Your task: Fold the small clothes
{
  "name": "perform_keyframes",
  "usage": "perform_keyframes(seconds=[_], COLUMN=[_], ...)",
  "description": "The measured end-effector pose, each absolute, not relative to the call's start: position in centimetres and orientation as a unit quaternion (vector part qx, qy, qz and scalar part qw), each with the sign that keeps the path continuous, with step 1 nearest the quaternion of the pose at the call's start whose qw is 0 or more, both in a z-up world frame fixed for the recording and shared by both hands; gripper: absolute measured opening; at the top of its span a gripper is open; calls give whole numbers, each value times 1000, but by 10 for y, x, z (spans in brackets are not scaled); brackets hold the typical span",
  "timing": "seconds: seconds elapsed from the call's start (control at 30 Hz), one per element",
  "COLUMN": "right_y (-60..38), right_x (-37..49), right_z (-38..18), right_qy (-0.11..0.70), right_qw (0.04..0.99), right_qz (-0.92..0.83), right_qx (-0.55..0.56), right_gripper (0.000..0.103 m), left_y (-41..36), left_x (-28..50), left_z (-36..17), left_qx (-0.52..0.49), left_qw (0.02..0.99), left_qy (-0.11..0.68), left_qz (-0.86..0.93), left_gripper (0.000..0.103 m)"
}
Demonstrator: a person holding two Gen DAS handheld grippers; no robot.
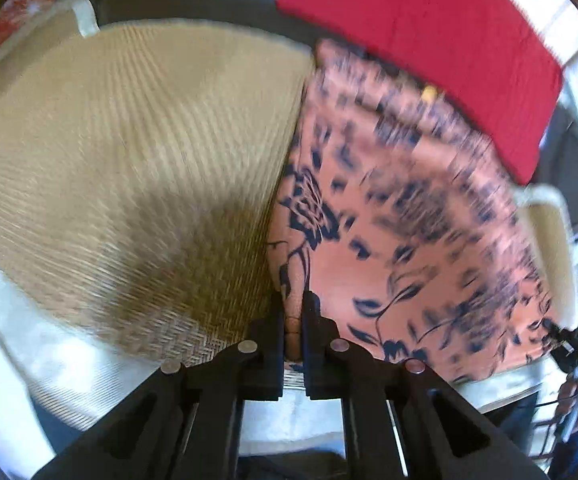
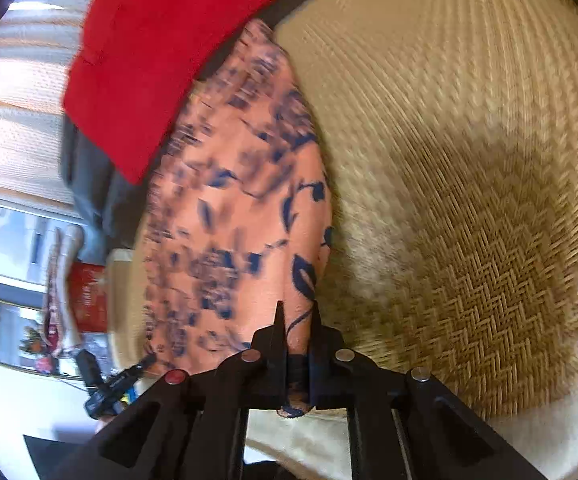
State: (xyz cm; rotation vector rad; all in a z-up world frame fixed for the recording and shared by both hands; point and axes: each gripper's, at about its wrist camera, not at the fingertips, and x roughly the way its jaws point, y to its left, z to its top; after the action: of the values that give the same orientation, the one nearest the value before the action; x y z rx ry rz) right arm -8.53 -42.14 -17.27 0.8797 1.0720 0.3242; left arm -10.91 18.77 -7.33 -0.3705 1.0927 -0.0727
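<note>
A salmon-pink garment with a dark blue flower print [image 1: 401, 208] lies on a woven straw mat [image 1: 121, 152]. My left gripper [image 1: 293, 304] is shut on its near edge, with a fold of the cloth pinched between the black fingers. In the right wrist view the same printed garment [image 2: 233, 216] stretches away from my right gripper [image 2: 297, 316], which is shut on another part of its edge. Each view shows the other gripper small at the cloth's far corner: the right gripper [image 1: 569, 344] and the left gripper [image 2: 129, 372].
A red cloth [image 1: 421, 44] overlaps the far end of the printed garment. The straw mat [image 2: 469, 208] has a cream fabric border [image 1: 25, 336]. Dark grey surface shows behind the mat, and bright windows lie beyond.
</note>
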Motion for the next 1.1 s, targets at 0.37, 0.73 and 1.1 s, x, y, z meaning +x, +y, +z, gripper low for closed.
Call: perform_keyframes(seconds=[0.37,0.73,1.1], right_y=[-421,-427,-438], right_x=[-87,-84,-95], right_z=[-181,-164,-161], right_qy=[520,503,476], right_qw=[765,763,766], right_qz=[120,134,153], right_qx=[359,383,405], right_gripper=[51,6,6], left_y=[190,181,184], left_x=[-100,-106,-106], left_z=[-114,-68,-81], left_qx=[-187,-173,-165], left_qw=[812,845,844], left_qy=[552,505,509], left_qz=[-22,-33,-25], left_gripper=[48,6,6])
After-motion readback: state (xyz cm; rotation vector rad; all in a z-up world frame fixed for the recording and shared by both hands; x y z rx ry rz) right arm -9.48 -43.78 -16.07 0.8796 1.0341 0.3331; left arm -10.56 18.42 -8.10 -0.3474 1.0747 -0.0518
